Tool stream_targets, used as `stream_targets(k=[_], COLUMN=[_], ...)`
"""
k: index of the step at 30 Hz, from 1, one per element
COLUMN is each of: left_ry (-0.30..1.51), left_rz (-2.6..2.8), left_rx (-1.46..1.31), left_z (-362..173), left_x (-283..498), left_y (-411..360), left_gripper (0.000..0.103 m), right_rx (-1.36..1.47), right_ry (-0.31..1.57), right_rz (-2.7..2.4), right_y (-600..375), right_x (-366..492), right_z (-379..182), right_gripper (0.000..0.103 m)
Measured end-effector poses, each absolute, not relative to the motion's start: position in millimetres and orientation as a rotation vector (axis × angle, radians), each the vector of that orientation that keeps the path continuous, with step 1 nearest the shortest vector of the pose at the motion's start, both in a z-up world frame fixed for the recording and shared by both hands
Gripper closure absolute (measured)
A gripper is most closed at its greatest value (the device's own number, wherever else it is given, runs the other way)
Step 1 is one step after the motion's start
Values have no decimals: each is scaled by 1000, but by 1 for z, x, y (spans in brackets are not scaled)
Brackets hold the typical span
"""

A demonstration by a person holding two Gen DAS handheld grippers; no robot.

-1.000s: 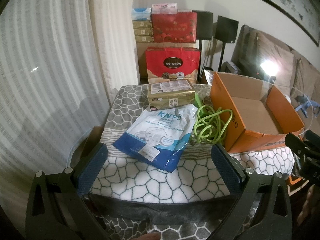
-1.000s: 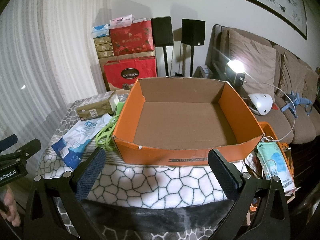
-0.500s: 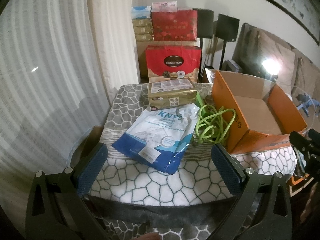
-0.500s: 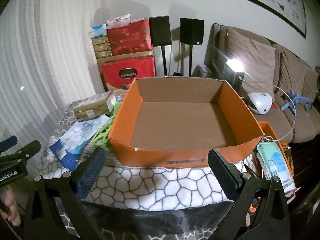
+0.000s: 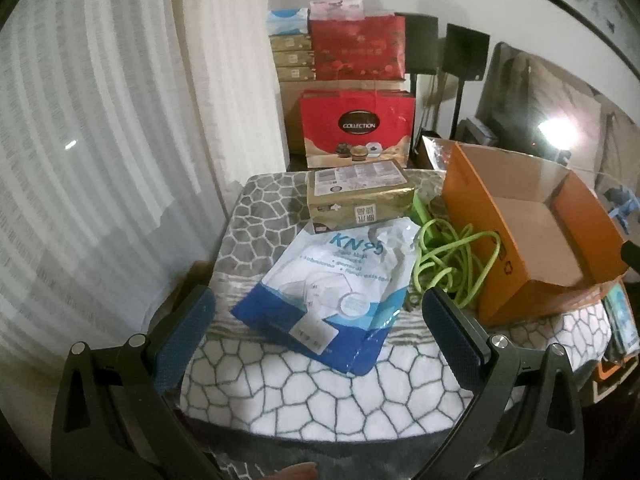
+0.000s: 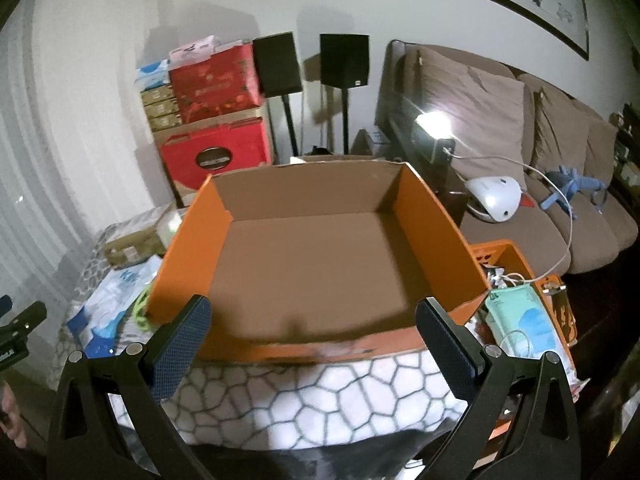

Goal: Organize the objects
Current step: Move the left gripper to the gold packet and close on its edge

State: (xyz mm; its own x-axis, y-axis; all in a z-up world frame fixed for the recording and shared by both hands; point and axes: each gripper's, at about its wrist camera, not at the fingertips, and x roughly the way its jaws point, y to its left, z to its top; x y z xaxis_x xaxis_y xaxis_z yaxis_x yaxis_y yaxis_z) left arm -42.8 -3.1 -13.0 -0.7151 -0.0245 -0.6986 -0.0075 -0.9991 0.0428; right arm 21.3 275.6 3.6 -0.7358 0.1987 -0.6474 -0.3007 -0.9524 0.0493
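Observation:
A blue and white KN95 mask bag (image 5: 340, 284) lies on the patterned table cover (image 5: 320, 392), straight ahead of my open left gripper (image 5: 318, 320). Behind the bag sits a gold tissue pack (image 5: 358, 196). A coiled green cable (image 5: 452, 264) lies between the bag and an empty orange cardboard box (image 5: 520, 236). My right gripper (image 6: 314, 332) is open and empty at the near wall of the orange box (image 6: 320, 248). The mask bag (image 6: 116, 300), the cable (image 6: 140, 308) and the tissue pack (image 6: 134, 244) show left of the box in the right wrist view.
Red gift boxes (image 5: 356, 124) are stacked behind the table by a white curtain (image 5: 100, 140). A sofa (image 6: 520, 152) with a white device (image 6: 494, 198) stands at the right. An orange crate (image 6: 516, 280) with a mask packet (image 6: 520, 316) sits beside the table.
My right gripper has moved closer to the orange box and looks down into it more steeply. My left gripper has shifted slightly toward the mask bag.

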Motion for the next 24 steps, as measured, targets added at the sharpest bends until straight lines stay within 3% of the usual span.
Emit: stream_targets(k=[24], left_ry=[-38], left_rz=[-3017], left_rx=[1386], left_z=[-36], left_x=[-146], left_y=[-33], left_gripper=[0], right_rx=[-1078], right_ry=[405], right_rz=[2578], right_y=[427], right_x=[-12], right_z=[-7], right_gripper=[0])
